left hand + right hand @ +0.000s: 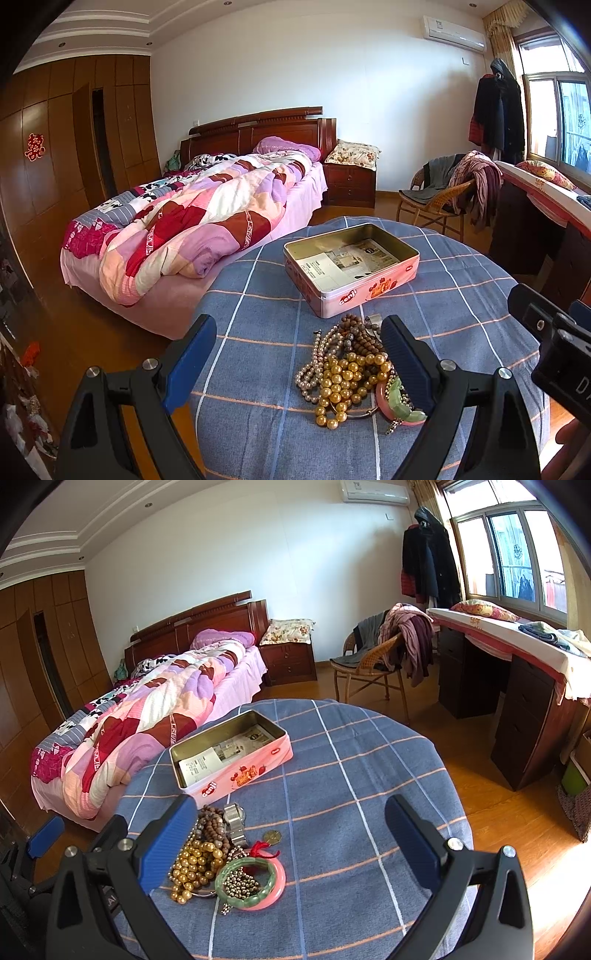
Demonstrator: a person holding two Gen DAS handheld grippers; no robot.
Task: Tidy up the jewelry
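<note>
Broadly, a round table under a blue checked cloth [369, 775] carries everything: an open pink tin [236, 753] lined with printed paper, and just in front of it a heap of jewelry [221, 860]. The tin's long axis runs diagonally, from near-left to far-right in the right wrist view, its open top facing up. Within the heap lie a gold bead strand [343, 384], brown wooden beads [360, 334], pearls [314, 362], a steel watch [235, 821], a green bangle and a pink bangle [279, 877] overlapping, and a small gold coin charm [272, 836].

Both the left gripper [299, 362] and right gripper [291, 845] stand spread wide, holding nothing. The strands look tangled, so I judge lifting one could drag neighbours along or scatter pieces off the cloth.
</note>
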